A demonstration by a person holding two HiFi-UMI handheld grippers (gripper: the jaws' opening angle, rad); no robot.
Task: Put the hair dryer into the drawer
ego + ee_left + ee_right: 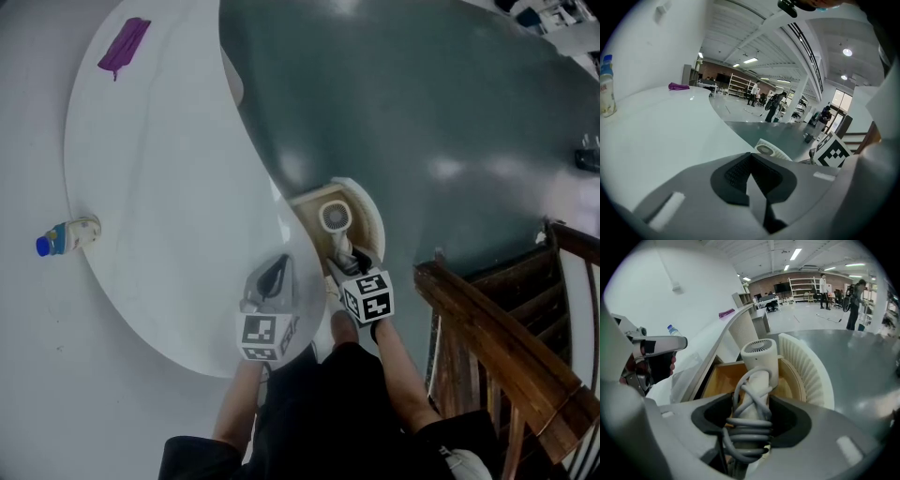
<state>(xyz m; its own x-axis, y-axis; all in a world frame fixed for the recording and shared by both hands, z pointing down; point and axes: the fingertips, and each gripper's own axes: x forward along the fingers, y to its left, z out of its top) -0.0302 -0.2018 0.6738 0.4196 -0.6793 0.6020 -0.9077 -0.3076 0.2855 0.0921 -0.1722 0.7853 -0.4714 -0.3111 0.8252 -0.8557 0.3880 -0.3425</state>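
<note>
Holding the hair dryer (759, 357) by its handle, the right gripper (751, 414) has its jaws spread wide, pads pressed on either side of the handle. The grey cord (746, 430) is coiled round the handle at the grip.

The dryer's white head points away from the jaws, its grille end uppermost. It sits over the wooden inside of the open drawer (717, 378), just behind the drawer's curved, ribbed white front (813, 369). Whether the head touches the drawer floor: cannot tell.

Head view: the right gripper (344, 256) is angled down at the drawer (311, 234), with the dryer (336, 217) in line beyond its tips.

The left gripper (273, 277) is just beside it over the edge of the white table (159, 187), jaws (752, 176) brought together, nothing between them, apart from the dryer.
</note>
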